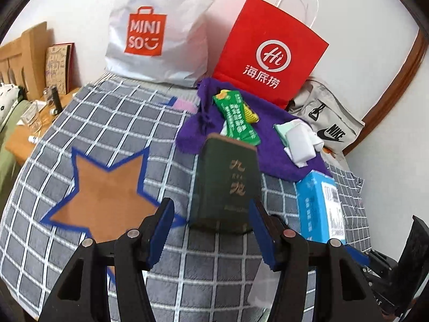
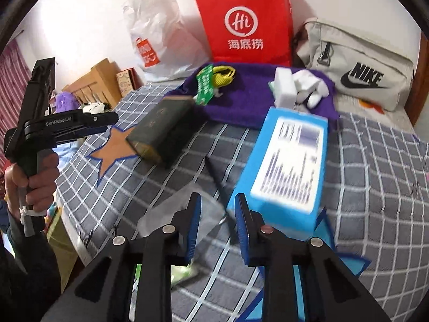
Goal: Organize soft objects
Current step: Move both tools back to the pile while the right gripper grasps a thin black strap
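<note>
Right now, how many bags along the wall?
3: white Miniso plastic bag at left, red paper bag in the middle, grey Nike bag at right. Others may sit out of frame.

On the bed (image 1: 80, 134) a towel (image 1: 268, 123) lies spread before two bags standing against the wall: the plastic bag (image 1: 158, 35) left, the paper bag (image 1: 270, 45) right. A backpack (image 2: 356, 64) lies right of them. On the towel rest a snack packet (image 1: 236, 118) and, further right, some sponges (image 1: 297, 139). Nearer, a book (image 1: 228, 185) lies with a tissue box (image 1: 319, 206) to its right and a star patch (image 1: 104, 201) to its left.
</note>
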Demonstrator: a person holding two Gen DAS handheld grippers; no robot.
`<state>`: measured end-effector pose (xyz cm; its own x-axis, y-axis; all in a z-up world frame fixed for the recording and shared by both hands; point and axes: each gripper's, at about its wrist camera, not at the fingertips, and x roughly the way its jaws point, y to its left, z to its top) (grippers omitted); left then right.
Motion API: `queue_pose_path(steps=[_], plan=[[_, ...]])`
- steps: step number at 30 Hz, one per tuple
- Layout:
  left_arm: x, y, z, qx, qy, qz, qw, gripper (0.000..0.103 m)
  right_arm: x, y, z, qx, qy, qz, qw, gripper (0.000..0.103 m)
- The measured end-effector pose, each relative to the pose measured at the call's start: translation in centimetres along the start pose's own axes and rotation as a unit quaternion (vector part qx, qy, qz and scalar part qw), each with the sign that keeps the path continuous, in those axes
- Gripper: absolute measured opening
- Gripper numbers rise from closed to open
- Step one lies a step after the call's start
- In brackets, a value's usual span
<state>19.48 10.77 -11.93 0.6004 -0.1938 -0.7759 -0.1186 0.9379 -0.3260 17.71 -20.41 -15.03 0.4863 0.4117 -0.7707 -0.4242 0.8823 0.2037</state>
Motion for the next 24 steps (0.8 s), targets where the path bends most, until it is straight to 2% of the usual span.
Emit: queue_pose_path(steps=[5, 13, 14, 15, 16, 24], plan=[[-0.1, 0.4, -2.2, 0.006, 0.009, -0.005, 0.9999, 0.055, 1.3, 0.1, -2.1, -0.011, 0.011, -0.046, 0.999, 0.026], [1.2, 0.5, -4.1, 0.015, 0.031, -0.002, 0.9994, 0.055, 5.1, -1.3, -3.6, 0.013, 0.028, -0.032, 0.999, 0.026], [1.3, 0.4, -4.2, 0.017, 0.033, -0.001, 0.9993, 0.055, 5.3, -1.3, -3.6, 0.015, 0.024, -0.026, 0.999, 0.023], [1.4, 0.3, -4.2, 0.017, 0.035, 0.001, 0.9992, 0.055, 5.5, -1.3, -3.6, 0.016, 0.018, -0.021, 0.999, 0.008], [1.5, 0.3, -4.3, 0.018, 0.036, 0.002, 0.9992, 0.055, 5.6, -1.2, -3.6, 0.015, 0.013, -0.018, 1.0, 0.003], [0.9, -0.9, -5.2, 0.031, 0.037, 0.0, 0.9988, 0.055, 1.5, -0.9, -5.6, 0.013, -0.014, -0.017, 1.0, 0.003]])
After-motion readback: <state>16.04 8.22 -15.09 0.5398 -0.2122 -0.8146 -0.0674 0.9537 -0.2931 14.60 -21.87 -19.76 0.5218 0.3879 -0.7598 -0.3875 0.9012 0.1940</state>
